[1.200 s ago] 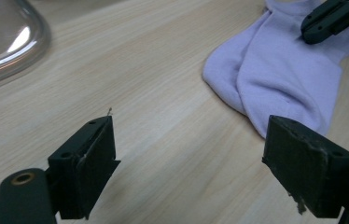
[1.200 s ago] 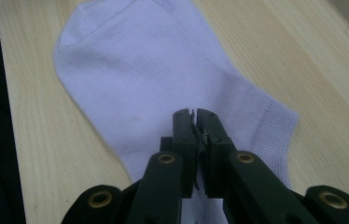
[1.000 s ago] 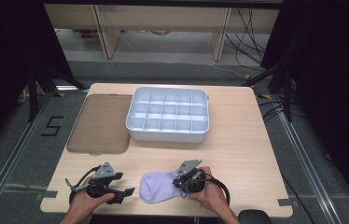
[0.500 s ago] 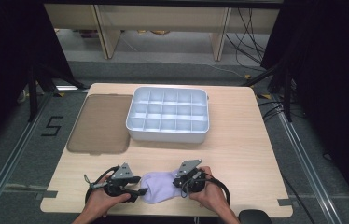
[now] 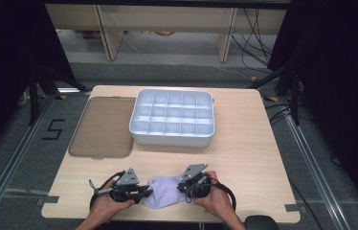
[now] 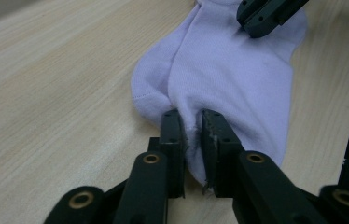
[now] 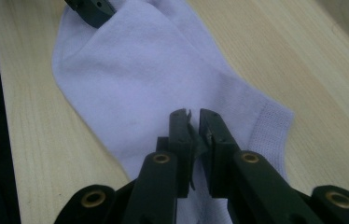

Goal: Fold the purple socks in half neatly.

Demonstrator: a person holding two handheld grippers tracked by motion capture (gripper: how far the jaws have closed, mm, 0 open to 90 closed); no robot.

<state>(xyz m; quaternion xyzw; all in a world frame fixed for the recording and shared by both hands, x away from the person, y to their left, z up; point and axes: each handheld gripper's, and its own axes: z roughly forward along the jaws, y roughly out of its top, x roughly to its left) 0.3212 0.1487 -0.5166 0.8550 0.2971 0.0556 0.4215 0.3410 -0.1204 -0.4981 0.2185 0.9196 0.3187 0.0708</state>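
Observation:
A pale lilac sock (image 5: pixel 164 191) lies flat near the table's front edge, between my two grippers. My left gripper (image 5: pixel 144 192) has just been closing, and its jaws pinch a fold of the sock's (image 6: pixel 228 65) rounded end between them (image 6: pixel 192 125). My right gripper (image 5: pixel 183 186) is shut on the sock's (image 7: pixel 130 70) other end, beside the ribbed cuff (image 7: pixel 192 122). Each gripper view also shows the other gripper's black jaw tips at the far end of the sock. A hand holds each gripper.
A white tray (image 5: pixel 170 139) divided into several compartments stands at the middle of the table, beyond the sock. A brown translucent lid (image 5: pixel 103 127) lies flat to its left. The wooden table (image 5: pixel 244 158) has dark floor on all sides.
My left gripper moved right to the sock's near end and its jaws closed on the fabric. The right gripper and the sock stayed where they were.

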